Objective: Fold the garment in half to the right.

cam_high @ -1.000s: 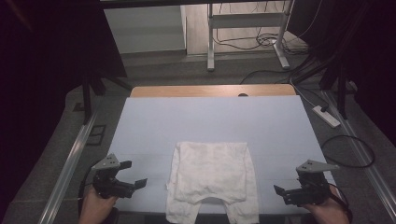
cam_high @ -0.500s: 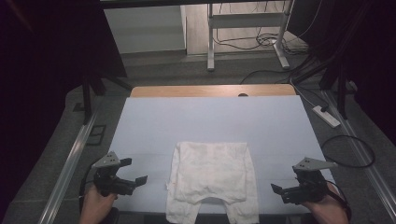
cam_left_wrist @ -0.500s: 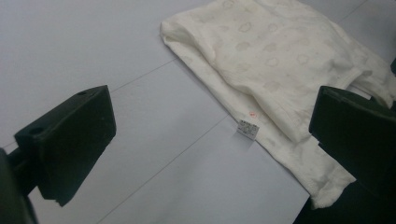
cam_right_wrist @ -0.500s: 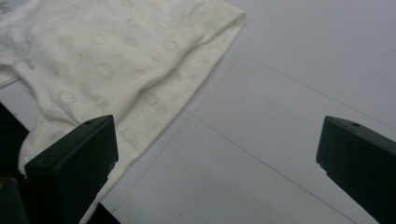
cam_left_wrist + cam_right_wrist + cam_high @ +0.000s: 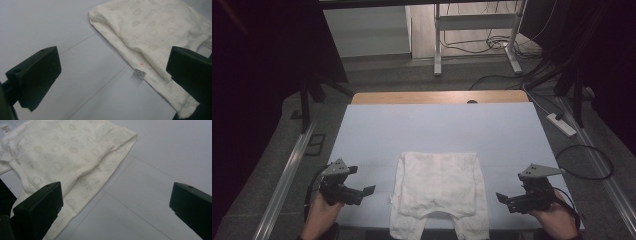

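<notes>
High view: white baby pants (image 5: 439, 192) lie flat at the near edge of the pale blue tabletop (image 5: 437, 127), legs hanging over that edge. The left gripper (image 5: 362, 192) and right gripper (image 5: 507, 199) flank them, both released and holding nothing. A pull from one side alone would likely drag the garment off the near edge. Beyond the far edge run a wooden strip, dark floor, cables and a power strip (image 5: 561, 124).

Left gripper view: the fingers (image 5: 37, 77) stand wide apart over the side seam and its label (image 5: 139, 74) — a shallow pinch might catch one layer only.

Right gripper view: the fingers (image 5: 40, 207) gape beside the opposite seam; the doubled cloth there could bunch.
</notes>
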`<action>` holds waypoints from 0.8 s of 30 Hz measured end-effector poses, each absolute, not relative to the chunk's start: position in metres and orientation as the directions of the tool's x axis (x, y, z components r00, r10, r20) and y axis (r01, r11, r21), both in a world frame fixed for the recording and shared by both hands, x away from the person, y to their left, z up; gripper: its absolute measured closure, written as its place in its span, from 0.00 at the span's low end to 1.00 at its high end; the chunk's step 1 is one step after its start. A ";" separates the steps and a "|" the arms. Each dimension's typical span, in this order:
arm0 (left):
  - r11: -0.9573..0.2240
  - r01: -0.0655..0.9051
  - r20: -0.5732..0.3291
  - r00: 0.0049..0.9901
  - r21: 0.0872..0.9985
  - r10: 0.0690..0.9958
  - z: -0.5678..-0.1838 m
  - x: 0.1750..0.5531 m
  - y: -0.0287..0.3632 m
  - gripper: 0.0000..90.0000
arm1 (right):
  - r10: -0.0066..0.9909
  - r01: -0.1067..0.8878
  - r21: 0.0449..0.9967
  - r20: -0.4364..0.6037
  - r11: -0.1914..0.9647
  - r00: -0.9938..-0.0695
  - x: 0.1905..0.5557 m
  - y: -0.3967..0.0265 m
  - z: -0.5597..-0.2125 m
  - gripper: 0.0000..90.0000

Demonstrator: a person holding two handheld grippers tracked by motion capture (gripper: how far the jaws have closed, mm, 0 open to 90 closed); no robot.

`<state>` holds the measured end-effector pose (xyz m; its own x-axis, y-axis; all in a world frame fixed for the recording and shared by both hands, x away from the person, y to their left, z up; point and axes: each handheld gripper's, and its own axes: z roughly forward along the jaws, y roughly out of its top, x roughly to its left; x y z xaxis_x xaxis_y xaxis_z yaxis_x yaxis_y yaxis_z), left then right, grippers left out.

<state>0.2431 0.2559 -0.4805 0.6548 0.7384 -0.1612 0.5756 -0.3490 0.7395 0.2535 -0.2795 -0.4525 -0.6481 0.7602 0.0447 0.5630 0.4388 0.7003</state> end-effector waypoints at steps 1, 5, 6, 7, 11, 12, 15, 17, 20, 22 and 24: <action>-0.352 0.575 -0.158 0.655 0.738 0.739 -0.481 0.244 0.255 0.00 | 0.758 0.564 0.698 0.047 0.441 -0.651 0.255 -0.278 -0.453 0.00; -0.352 0.581 -0.166 0.655 0.734 0.737 -0.481 0.249 0.253 0.00 | 0.762 0.588 0.690 0.081 0.423 -0.643 0.261 -0.273 -0.453 0.00; -0.351 0.582 -0.169 0.656 0.734 0.736 -0.481 0.251 0.252 0.00 | 0.763 0.589 0.691 0.084 0.419 -0.641 0.262 -0.272 -0.453 0.00; -0.351 0.583 -0.170 0.656 0.733 0.736 -0.481 0.252 0.252 0.00 | 0.766 0.589 0.694 0.085 0.413 -0.637 0.263 -0.270 -0.452 0.00; -0.355 0.589 -0.172 0.655 0.726 0.736 -0.482 0.257 0.250 0.00 | 0.761 0.588 0.698 0.094 0.410 -0.642 0.267 -0.264 -0.453 0.00; -0.355 0.591 -0.174 0.655 0.724 0.735 -0.482 0.258 0.249 0.00 | 0.759 0.589 0.697 0.099 0.409 -0.643 0.268 -0.263 -0.454 0.00; -0.351 0.597 -0.184 0.654 0.721 0.733 -0.483 0.264 0.246 0.00 | 0.749 0.580 0.695 0.091 0.425 -0.657 0.272 -0.258 -0.456 0.00; -0.348 0.602 -0.194 0.654 0.719 0.731 -0.483 0.269 0.244 0.00 | 0.741 0.582 0.682 0.087 0.443 -0.666 0.275 -0.255 -0.457 0.00; -0.349 0.613 -0.212 0.656 0.709 0.724 -0.483 0.276 0.239 0.00 | 0.734 0.578 0.672 0.074 0.463 -0.675 0.279 -0.250 -0.459 0.00; -0.358 0.613 -0.207 0.660 0.704 0.723 -0.483 0.282 0.235 0.00 | 0.733 0.577 0.670 0.071 0.467 -0.677 0.283 -0.247 -0.459 0.00; -0.373 0.609 -0.194 0.665 0.700 0.721 -0.483 0.287 0.230 0.00 | 0.731 0.578 0.669 0.074 0.468 -0.678 0.287 -0.245 -0.460 0.00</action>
<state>0.2870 0.2304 -0.4831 0.6647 0.7214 -0.1942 0.6094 -0.3732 0.6996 0.2870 -0.2453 -0.4601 -0.6779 0.7315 0.0738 0.5775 0.4677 0.6691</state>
